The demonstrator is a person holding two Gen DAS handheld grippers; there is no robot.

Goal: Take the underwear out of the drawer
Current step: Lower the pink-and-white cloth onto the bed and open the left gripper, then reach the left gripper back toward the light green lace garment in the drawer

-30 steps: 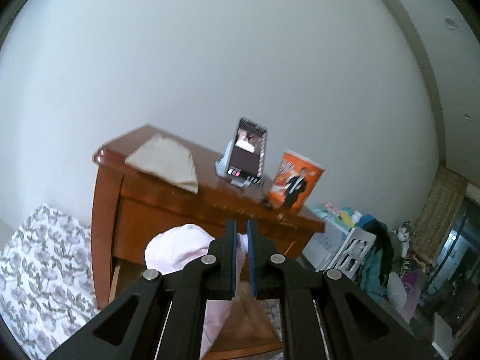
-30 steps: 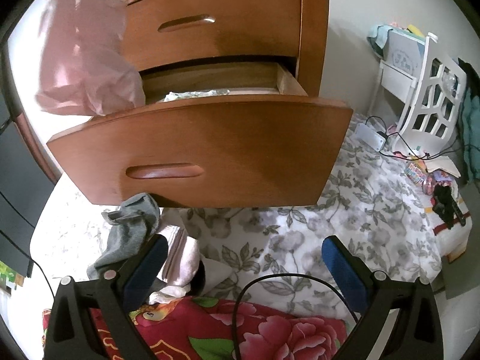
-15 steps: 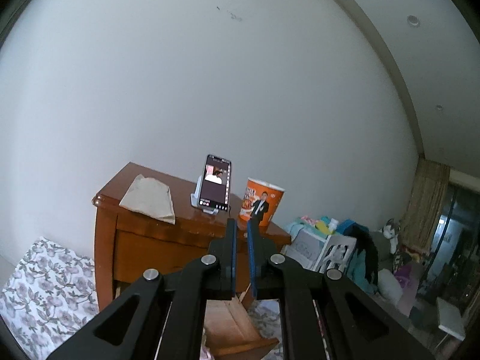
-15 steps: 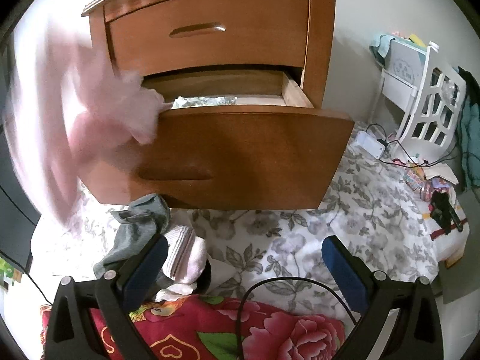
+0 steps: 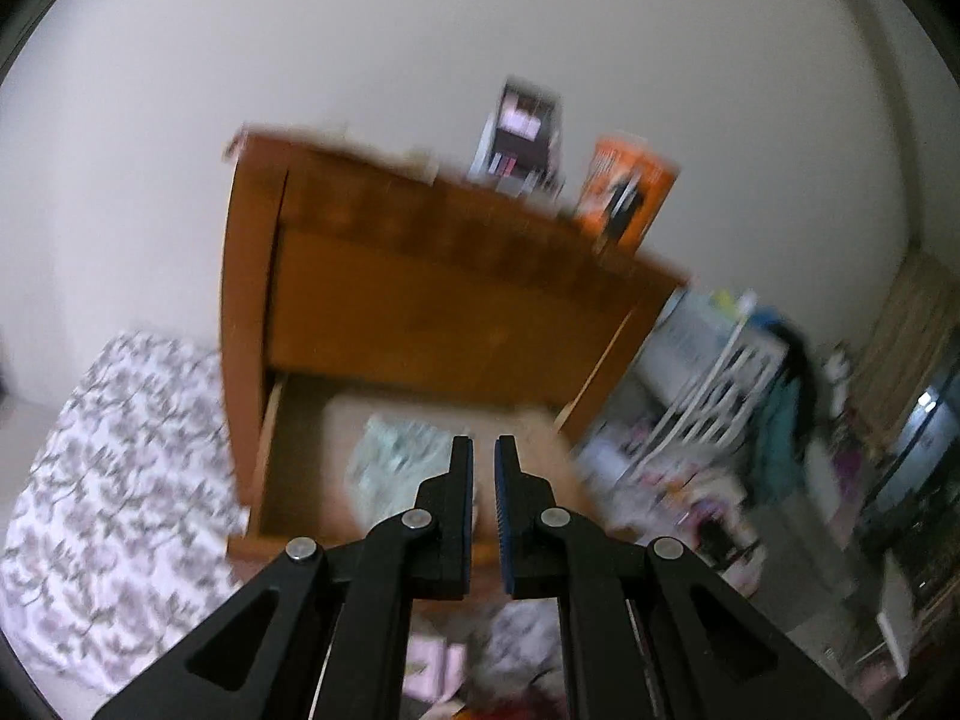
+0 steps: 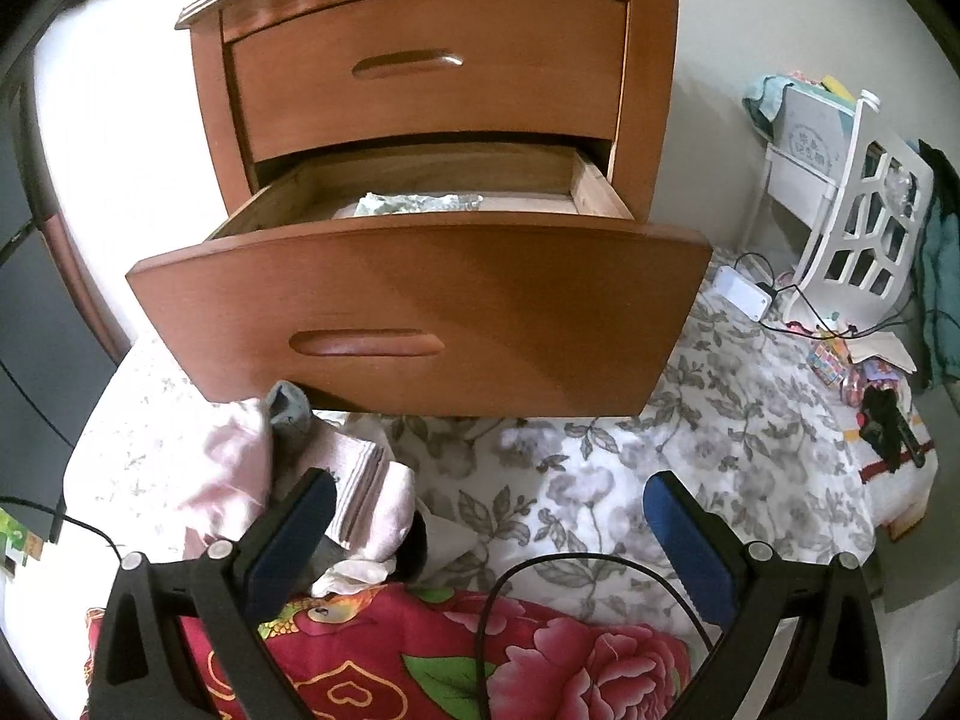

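The wooden dresser's lower drawer point(image 6: 420, 312) stands pulled out. Inside it lies a pale green patterned garment point(image 6: 420, 202), which the blurred left wrist view shows as a pale green patch point(image 5: 408, 462). My left gripper point(image 5: 483, 444) hovers above the drawer point(image 5: 282, 480), shut with nothing between its fingers. A pink garment point(image 6: 228, 462) lies on the floral sheet below the drawer front, beside a grey sock point(image 6: 288, 411) and a striped pink cloth point(image 6: 360, 480). My right gripper point(image 6: 487, 483) is open and empty, low in front of the drawer, its left finger next to that pile.
A phone on a stand point(image 5: 522, 138) and an orange tub point(image 5: 627, 192) sit on the dresser top. A white rack point(image 6: 864, 222) and a power strip point(image 6: 744, 294) with cables are at the right. A red floral quilt point(image 6: 420, 648) and a black cable point(image 6: 540, 576) lie near me.
The pink garment that hung high at the left has dropped onto the pile on the sheet. The left gripper has tipped down toward the open drawer. The right gripper has barely moved.
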